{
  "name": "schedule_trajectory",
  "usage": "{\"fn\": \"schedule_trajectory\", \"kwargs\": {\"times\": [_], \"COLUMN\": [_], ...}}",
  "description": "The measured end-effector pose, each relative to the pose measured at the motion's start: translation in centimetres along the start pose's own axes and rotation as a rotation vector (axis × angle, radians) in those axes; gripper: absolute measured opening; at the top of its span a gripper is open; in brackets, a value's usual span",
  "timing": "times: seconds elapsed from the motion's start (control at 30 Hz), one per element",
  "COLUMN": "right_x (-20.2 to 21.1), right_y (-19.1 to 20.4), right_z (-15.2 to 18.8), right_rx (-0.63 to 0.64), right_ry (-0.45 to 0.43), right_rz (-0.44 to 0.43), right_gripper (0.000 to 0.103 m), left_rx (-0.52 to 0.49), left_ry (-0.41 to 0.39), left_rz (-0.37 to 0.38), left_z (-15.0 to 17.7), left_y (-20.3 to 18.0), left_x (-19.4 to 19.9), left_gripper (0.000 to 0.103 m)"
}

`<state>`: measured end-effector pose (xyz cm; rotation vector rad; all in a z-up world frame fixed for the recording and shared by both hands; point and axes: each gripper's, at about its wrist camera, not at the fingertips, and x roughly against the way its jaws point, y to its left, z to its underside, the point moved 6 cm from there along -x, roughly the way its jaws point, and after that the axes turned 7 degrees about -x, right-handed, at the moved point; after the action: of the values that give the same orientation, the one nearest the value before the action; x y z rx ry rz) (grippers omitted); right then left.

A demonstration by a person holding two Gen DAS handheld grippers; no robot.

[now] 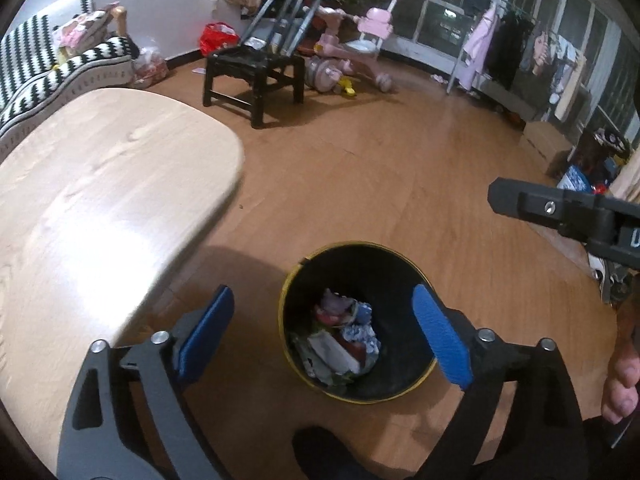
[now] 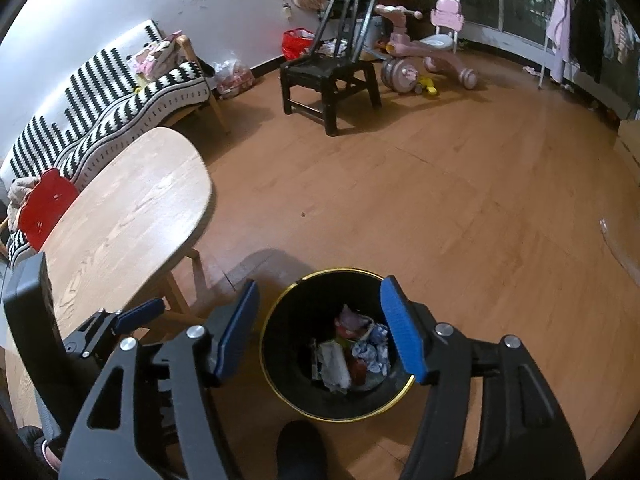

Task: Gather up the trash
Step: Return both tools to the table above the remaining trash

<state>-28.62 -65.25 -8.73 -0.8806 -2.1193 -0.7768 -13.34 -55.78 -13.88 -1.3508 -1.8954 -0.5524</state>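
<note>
A black trash bin with a yellow rim (image 1: 394,384) stands on the wooden floor and holds crumpled wrappers and paper (image 1: 340,340). My left gripper (image 1: 324,336) hangs open and empty above the bin. In the right wrist view the same bin (image 2: 288,392) with its trash (image 2: 352,356) lies below my right gripper (image 2: 320,332), which is also open and empty. The right gripper's body shows at the right edge of the left wrist view (image 1: 568,216). The left gripper's blue finger (image 2: 140,314) shows at the lower left of the right wrist view.
A light wooden table (image 1: 100,200) stands left of the bin. A black chair (image 2: 328,68), a pink tricycle (image 2: 424,52), a striped sofa (image 2: 120,112) and a clothes rack (image 1: 500,48) line the room's far side. A red stool (image 2: 44,208) sits behind the table. A dark shoe (image 2: 300,448) is near the bin.
</note>
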Motion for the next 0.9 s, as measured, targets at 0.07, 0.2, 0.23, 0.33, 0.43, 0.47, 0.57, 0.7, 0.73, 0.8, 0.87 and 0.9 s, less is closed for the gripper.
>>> {"fn": "schedule_trajectory", "kwargs": {"times": [0.07,0.2,0.23,0.33,0.43,0.47,0.57,0.7,0.73,0.8,0.87,0.9], "right_x": [0.2,0.8,1.0,1.8,2.4,2.6,2.9,3.0,2.9,2.6,2.3,2.2], "right_y": [1.6,6.9,8.1,13.3,18.9,20.6,27.1,35.3,37.2,40.4,43.6,45.1], "right_z": [-0.3,-0.7,-0.8,-0.4,0.5,0.9,2.4,5.0,5.4,6.9,8.7,9.5], "right_rx": [0.017,0.092,0.111,0.181,0.255,0.276,0.348,0.436,0.453,0.491,0.534,0.556], "right_ry": [-0.005,-0.021,-0.032,-0.047,-0.042,-0.038,-0.024,-0.003,0.002,0.021,0.039,0.045], "right_rz": [-0.021,-0.082,-0.094,-0.156,-0.243,-0.264,-0.344,-0.437,-0.454,-0.483,-0.507,-0.519], "right_gripper": [0.062,0.065,0.071,0.073,0.073,0.073,0.073,0.073,0.073,0.073,0.073,0.073], "left_rx": [0.011,0.05,0.067,0.12,0.178,0.205,0.284,0.382,0.404,0.445,0.488,0.504], "left_ry": [-0.019,-0.046,-0.058,-0.074,-0.083,-0.082,-0.074,-0.054,-0.053,-0.052,-0.052,-0.052], "left_rz": [-0.027,-0.123,-0.147,-0.246,-0.317,-0.35,-0.43,-0.538,-0.56,-0.601,-0.631,-0.64], "left_z": [0.1,0.6,0.9,2.4,4.2,5.1,8.1,12.9,14.0,16.1,18.3,19.0], "left_y": [1.5,6.1,7.6,12.6,17.2,19.1,23.9,29.6,30.8,32.8,34.6,35.4], "left_x": [1.3,5.1,6.2,10.1,13.5,14.8,18.2,23.0,24.1,26.3,28.3,29.0], "left_gripper": [0.092,0.093,0.094,0.095,0.095,0.095,0.095,0.095,0.095,0.095,0.095,0.095]}}
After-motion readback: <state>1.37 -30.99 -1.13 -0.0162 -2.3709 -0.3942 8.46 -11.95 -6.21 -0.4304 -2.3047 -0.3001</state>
